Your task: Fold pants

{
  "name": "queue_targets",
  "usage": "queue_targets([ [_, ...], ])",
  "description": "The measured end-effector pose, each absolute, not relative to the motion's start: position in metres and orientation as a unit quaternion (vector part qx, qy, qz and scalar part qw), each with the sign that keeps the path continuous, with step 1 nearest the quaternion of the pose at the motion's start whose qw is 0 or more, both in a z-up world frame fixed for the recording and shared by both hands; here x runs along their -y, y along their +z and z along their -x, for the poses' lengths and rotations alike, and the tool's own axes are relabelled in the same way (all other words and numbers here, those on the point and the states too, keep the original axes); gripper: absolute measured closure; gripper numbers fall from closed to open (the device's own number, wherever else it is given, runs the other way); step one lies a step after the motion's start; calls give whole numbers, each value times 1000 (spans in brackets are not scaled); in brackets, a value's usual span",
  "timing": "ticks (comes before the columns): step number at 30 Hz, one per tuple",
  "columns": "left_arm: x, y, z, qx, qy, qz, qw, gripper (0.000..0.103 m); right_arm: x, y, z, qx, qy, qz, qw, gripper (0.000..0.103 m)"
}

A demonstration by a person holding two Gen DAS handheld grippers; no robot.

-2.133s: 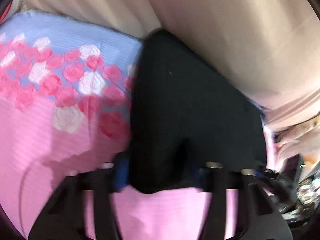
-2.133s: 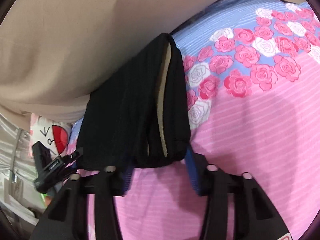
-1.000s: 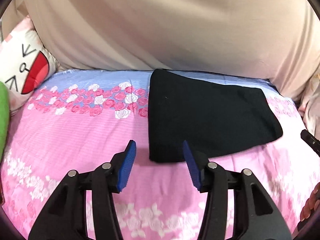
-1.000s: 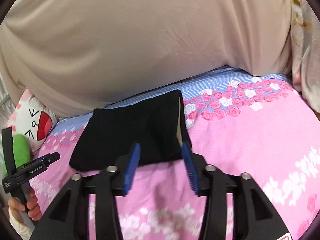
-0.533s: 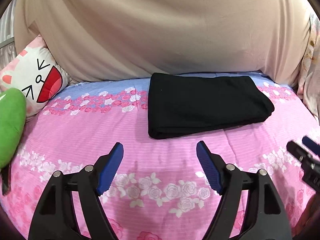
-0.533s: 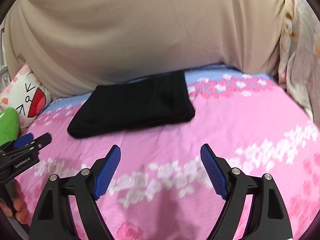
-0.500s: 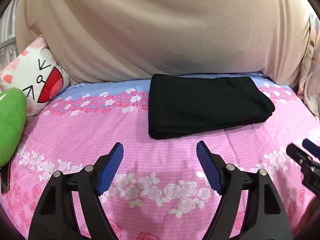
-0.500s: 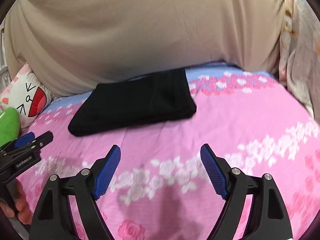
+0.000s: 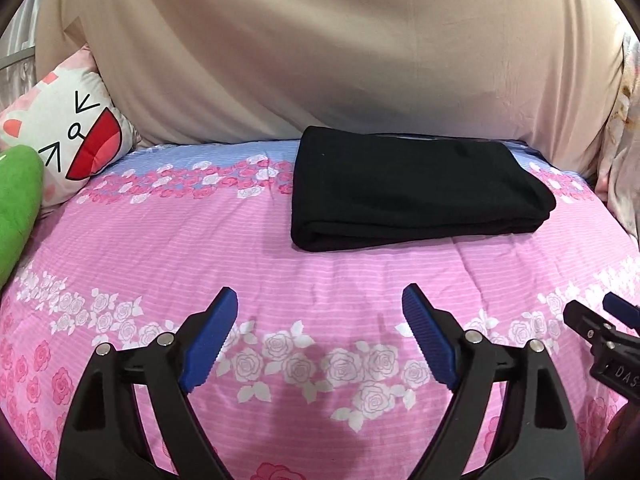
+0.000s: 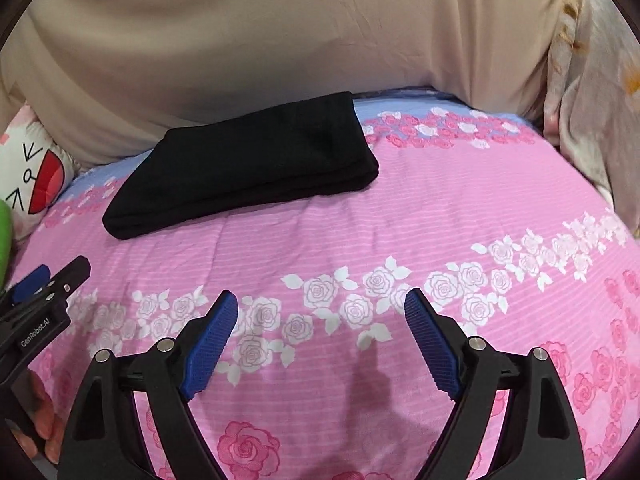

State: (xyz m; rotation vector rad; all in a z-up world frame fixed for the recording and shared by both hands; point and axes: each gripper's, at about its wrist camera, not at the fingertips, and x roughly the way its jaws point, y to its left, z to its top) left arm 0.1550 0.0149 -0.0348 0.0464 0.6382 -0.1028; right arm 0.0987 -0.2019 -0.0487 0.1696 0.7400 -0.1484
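Both hand-held grippers (image 9: 320, 300) now back from folded pants (image 9: 416, 186), jaws just opened.

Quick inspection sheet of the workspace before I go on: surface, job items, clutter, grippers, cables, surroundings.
Surface: pink rose-print bedsheet, lightly creased.
Job's things: black pants lying folded in a flat rectangle near the back of the bed.
Clutter: cartoon-face pillow and green plush at the left edge.
Grippers: left gripper and right gripper open, jaws just opened wider, nothing between them.
Cables: nothing seen.
Surroundings: beige cloth backdrop.
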Motion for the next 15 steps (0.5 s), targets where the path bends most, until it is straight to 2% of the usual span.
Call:
queue_targets([
  [3, -14, -33, -154, -311, -49, -23, 949, 17, 197, -46, -96, -352, -81, -67, 930, 17],
  [15, -16, -32, -154, -308, -41, -19, 950, 17, 196, -45, -95, -350, -87, -62, 931, 17],
])
